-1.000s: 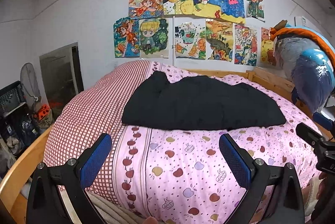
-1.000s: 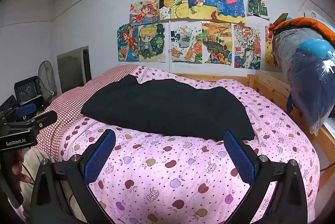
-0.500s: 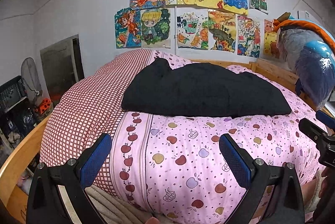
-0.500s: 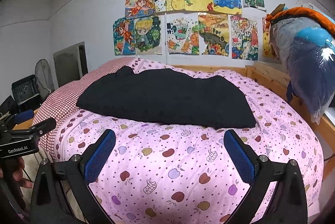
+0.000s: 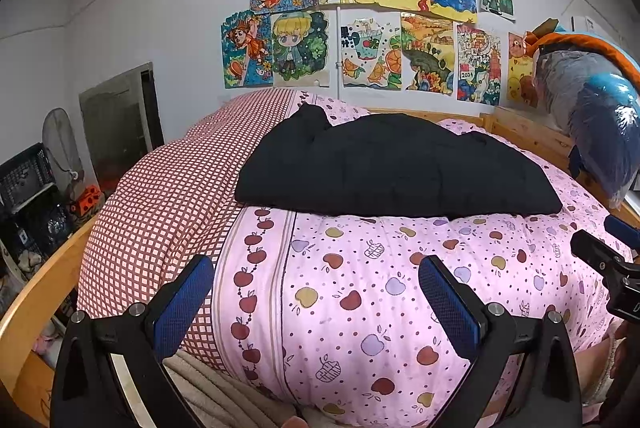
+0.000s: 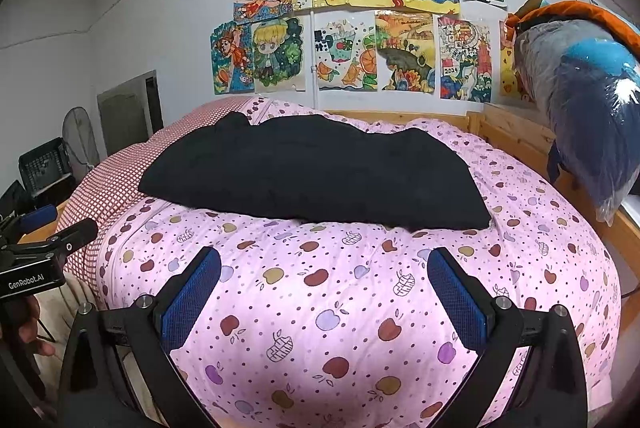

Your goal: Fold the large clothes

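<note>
A large black garment (image 5: pixel 392 168) (image 6: pixel 316 174) lies spread across the middle of a pink apple-print quilt (image 5: pixel 380 288) (image 6: pixel 320 300) on a bed. My left gripper (image 5: pixel 316 292) hovers open over the quilt's near edge, well short of the garment, with nothing between its blue pads. My right gripper (image 6: pixel 324 292) is likewise open and empty above the near part of the quilt. The right device shows at the right edge of the left wrist view, the left device at the left edge of the right wrist view.
A red checked pillow or cover (image 5: pixel 168 196) lies left of the garment. The wooden bed frame (image 5: pixel 528 136) runs along the right and back. A plastic-wrapped blue bundle (image 6: pixel 588 100) hangs over the right rail. Crates and a fan (image 5: pixel 60 148) stand at the left.
Both grippers have risen and tilted slightly, so the bed sits a little lower and nearer in view. The garment has not moved, and both grippers stay open.
</note>
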`<state>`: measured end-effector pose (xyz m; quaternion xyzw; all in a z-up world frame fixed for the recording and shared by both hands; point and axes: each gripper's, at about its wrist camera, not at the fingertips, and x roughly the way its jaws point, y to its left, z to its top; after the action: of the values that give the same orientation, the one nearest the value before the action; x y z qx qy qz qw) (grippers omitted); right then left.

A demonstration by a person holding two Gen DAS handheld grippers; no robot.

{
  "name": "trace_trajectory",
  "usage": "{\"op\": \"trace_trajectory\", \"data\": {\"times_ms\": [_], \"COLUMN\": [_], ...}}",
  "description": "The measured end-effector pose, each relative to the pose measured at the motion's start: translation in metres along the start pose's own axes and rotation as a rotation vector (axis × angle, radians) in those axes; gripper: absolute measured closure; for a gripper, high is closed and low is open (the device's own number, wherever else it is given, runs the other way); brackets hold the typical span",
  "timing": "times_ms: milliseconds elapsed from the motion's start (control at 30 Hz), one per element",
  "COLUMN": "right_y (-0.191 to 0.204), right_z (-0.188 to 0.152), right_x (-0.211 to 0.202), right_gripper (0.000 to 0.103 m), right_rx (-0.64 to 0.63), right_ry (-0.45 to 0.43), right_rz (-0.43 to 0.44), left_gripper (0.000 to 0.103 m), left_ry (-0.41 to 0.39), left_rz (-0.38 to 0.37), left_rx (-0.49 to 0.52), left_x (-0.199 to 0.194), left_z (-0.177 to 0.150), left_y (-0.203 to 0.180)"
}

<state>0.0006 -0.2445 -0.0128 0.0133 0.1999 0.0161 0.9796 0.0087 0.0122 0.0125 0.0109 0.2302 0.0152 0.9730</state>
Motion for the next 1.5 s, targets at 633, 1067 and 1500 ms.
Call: {"op": "trace_trajectory", "data": {"times_ms": [633, 1067, 1500], "right_y": [-0.0041, -0.0088, -0.0065], "right_z": [-0.0033, -0.0051, -0.0053], "right_x": [0.0007, -0.0005, -0.0035], "right_gripper": [0.002, 0.002, 0.002], "right_rx": [0.012, 0.018, 0.008], "right_ry": [0.004, 0.000, -0.008], "right_rz": [-0.003, -0.005, -0.011], "left_gripper": [0.000, 0.000, 0.000], "left_ry": [-0.001, 0.000, 0.006], "left_rz": [-0.004, -0.007, -0.016], "left_rx": [0.005, 0.005, 0.006], "left_x": [-0.0018, -0.0028, -0.0016], "left_z": [-0.0013, -0.0005, -0.0002], "left_y": [-0.0005, -0.0010, 0.0009]}}
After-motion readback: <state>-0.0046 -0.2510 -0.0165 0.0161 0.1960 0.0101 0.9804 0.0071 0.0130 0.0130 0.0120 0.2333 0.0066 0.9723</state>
